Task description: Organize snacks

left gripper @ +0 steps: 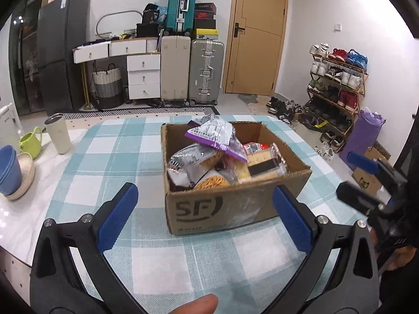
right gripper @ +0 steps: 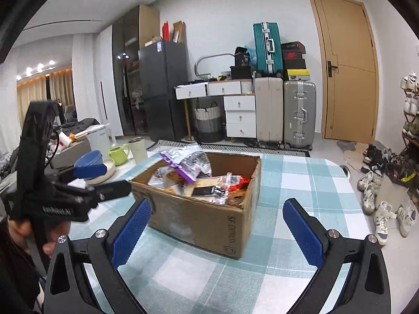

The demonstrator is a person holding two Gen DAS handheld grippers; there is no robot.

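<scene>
An open cardboard box (left gripper: 209,209) marked SF stands on the checked tablecloth (left gripper: 110,157). It is full of snack packets, with a purple-edged silver bag (left gripper: 217,136) on top and a cracker pack (left gripper: 262,164) beside it. My left gripper (left gripper: 204,204) is open and empty, just short of the box's near side. My right gripper (right gripper: 217,217) is open and empty, facing the box (right gripper: 204,217) from its other near corner. The purple-edged bag (right gripper: 183,164) tops the pile there too. Each view shows the other hand-held gripper at its edge.
On the table's left stand a cream tumbler (left gripper: 59,136), a green mug (left gripper: 31,144) and stacked blue and cream bowls (left gripper: 13,172). A white kettle (right gripper: 98,138) stands behind them. Suitcases, drawers and a fridge line the far wall; a shoe rack (left gripper: 337,83) is at the right.
</scene>
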